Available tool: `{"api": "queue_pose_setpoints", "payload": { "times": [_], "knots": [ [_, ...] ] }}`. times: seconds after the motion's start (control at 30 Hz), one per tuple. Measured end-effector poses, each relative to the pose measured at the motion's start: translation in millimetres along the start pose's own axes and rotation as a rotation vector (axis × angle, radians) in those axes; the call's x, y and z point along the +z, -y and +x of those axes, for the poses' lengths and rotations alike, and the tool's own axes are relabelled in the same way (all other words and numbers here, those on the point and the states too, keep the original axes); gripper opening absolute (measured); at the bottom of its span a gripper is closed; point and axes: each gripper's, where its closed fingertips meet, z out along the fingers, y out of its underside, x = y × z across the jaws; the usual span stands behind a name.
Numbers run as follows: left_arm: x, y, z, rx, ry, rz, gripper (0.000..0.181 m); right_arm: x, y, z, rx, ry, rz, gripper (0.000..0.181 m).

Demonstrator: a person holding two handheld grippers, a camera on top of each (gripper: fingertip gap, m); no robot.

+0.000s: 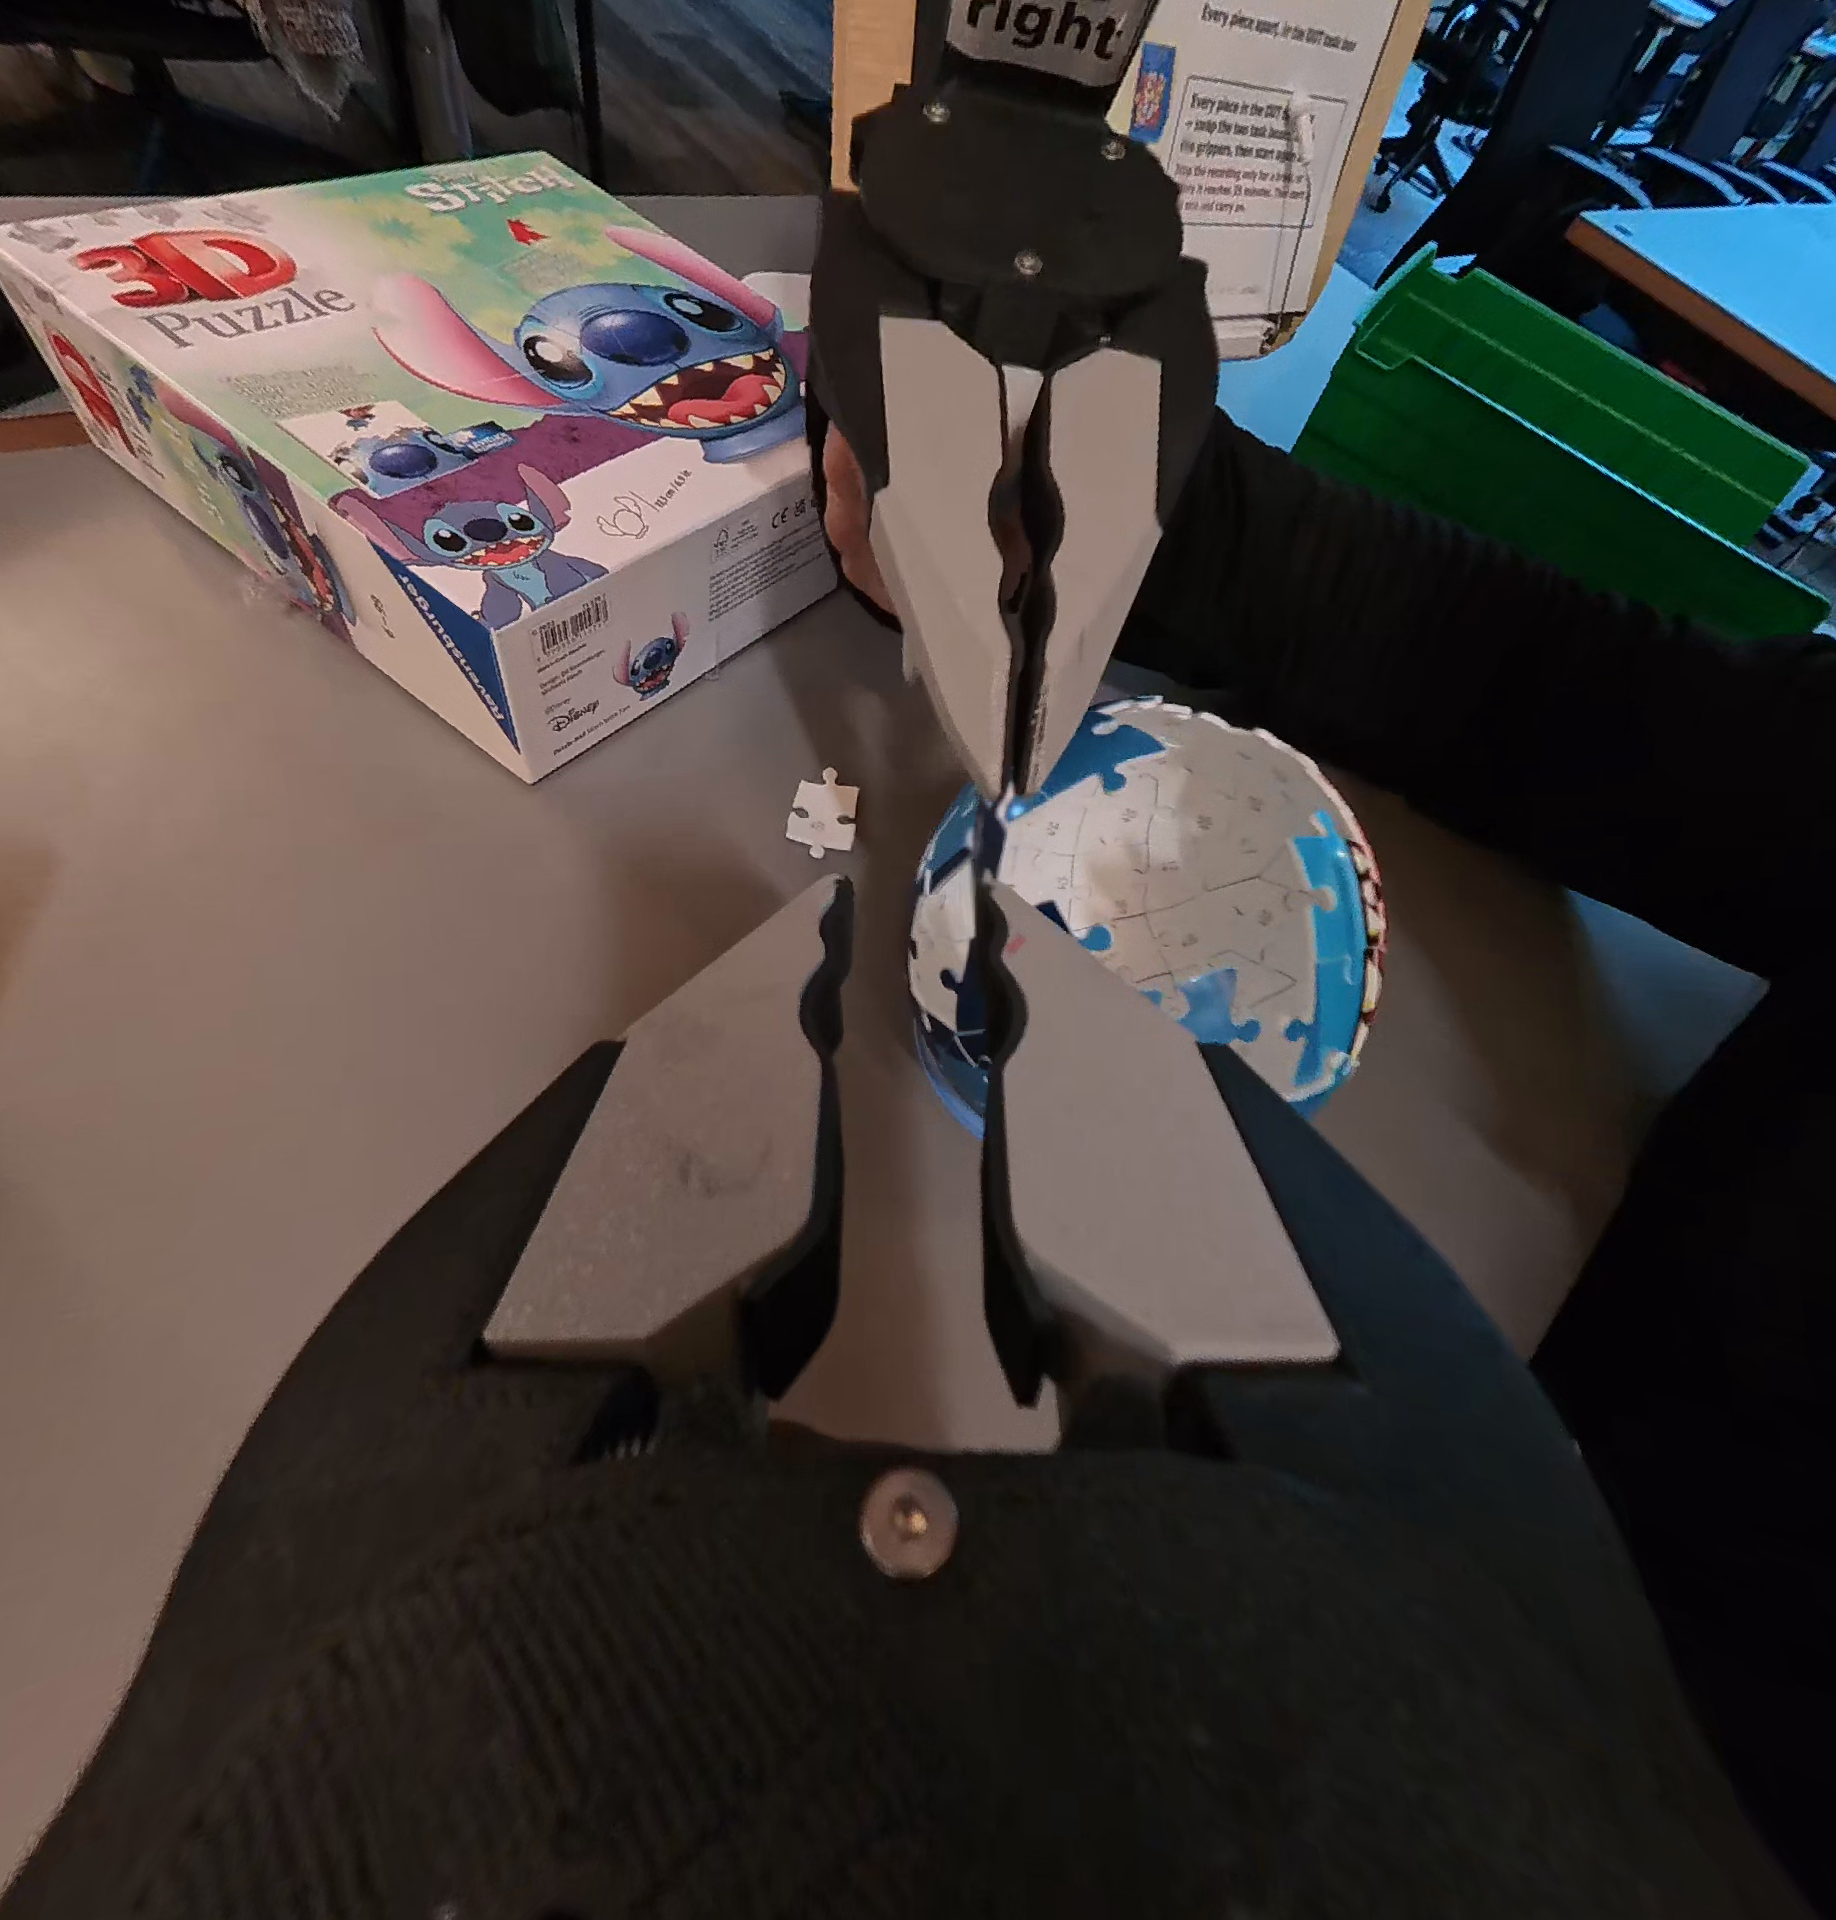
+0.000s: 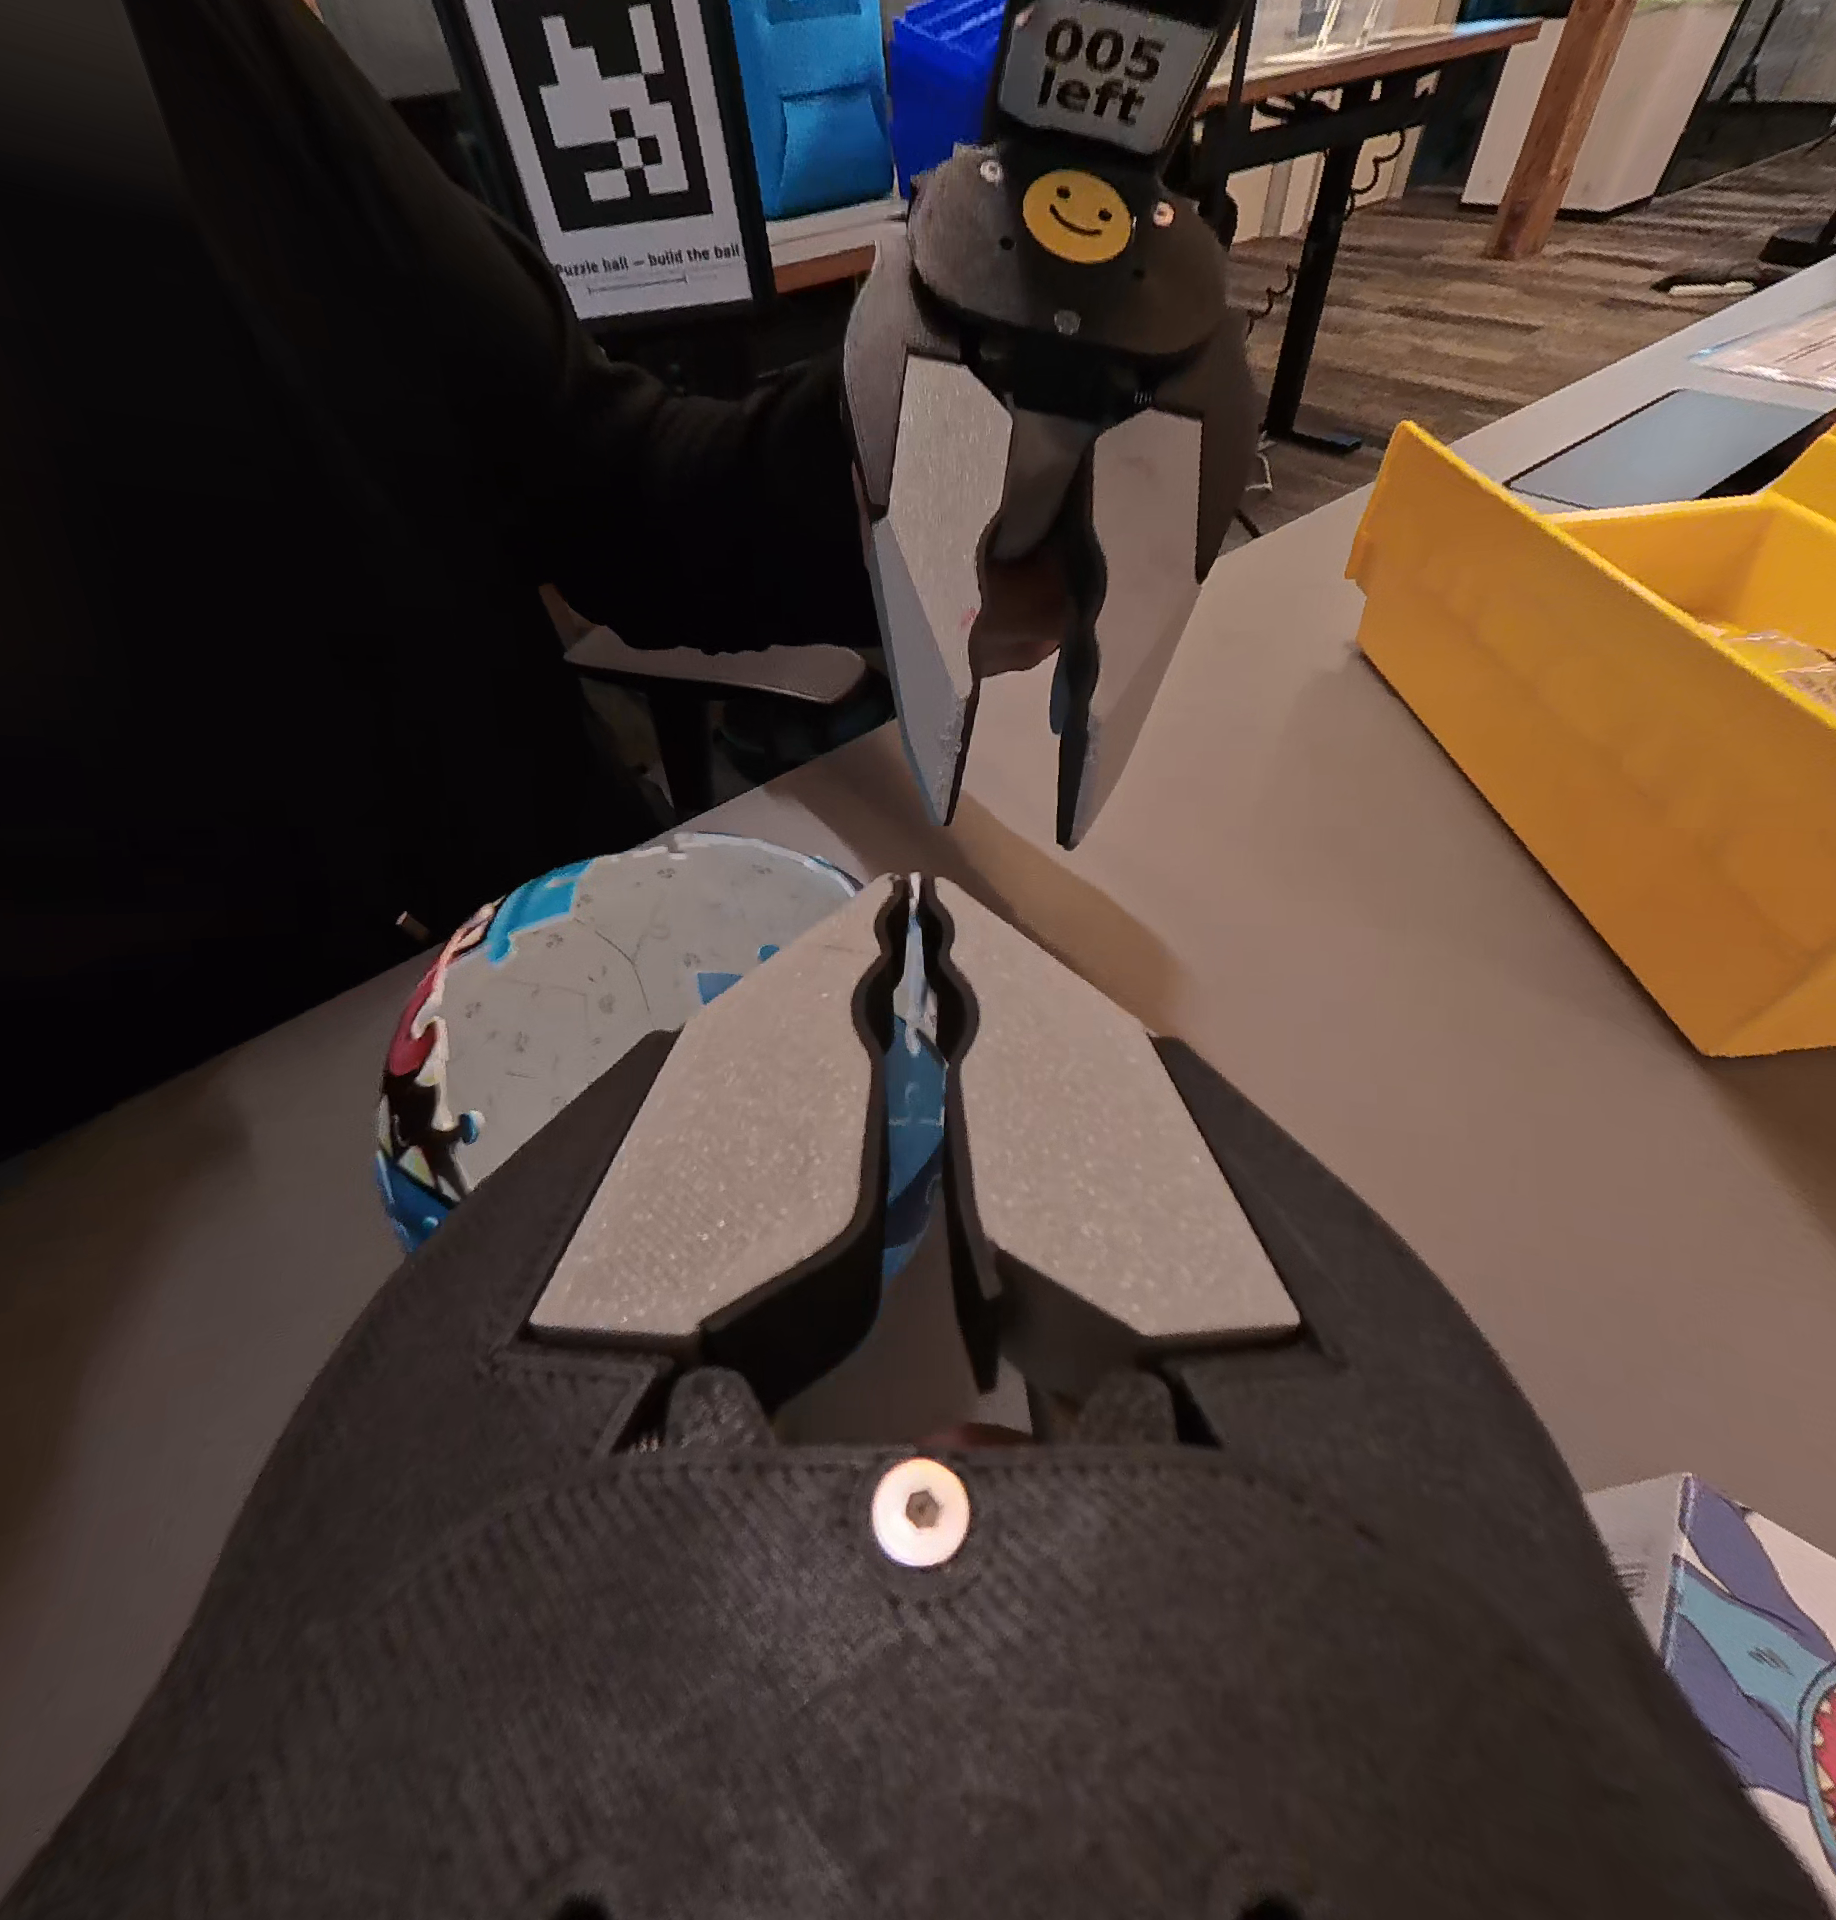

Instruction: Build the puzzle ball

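Right tool (image 2: pixel 919 883), black-bodied with grey finger plates, is nearly closed on the rim of the half-built puzzle ball (image 1: pixel 1184 894), a blue and white plastic shell with its opening tilted up and its white inner face showing. What looks like a thin blue-and-white piece edge sits in the narrow slit between the fingers; I cannot tell whether it is a loose piece or the shell wall itself. Left tool (image 1: pixel 919 883) stands open at a moderate gap, empty, just beside the shell.

Shell rests on the grey table (image 1: pixel 270 1039). One white loose puzzle piece (image 1: pixel 822 812) lies face down near it, short of the printed cardboard puzzle box (image 1: pixel 394 436).

Judged step: seating or steadying at the rim. Next move likely calls for the left tool to brace the shell, or fetch the loose piece, while pressure is applied gently; the shell may roll.
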Motion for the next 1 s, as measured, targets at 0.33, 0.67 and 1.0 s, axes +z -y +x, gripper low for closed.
{"api": "queue_pose_setpoints", "payload": {
  "times": [0.33, 0.67, 1.0],
  "knots": [
    [-4, -6, 1, 0.007, -0.009, -0.001, 0.024, -5, 3, 0, 0.005, -0.004, 0.006, 0.0],
    [-23, -42, -4, 0.069, -0.082, 0.039, 0.047, -57, -1, -17, 0.137, -0.178, -0.037, 0.0],
    [-5, -79, -1, 0.08, -0.166, 0.005, 0.05, -110, -69, -43, 0.417, -0.471, -0.003, 0.0]
  ]
}}
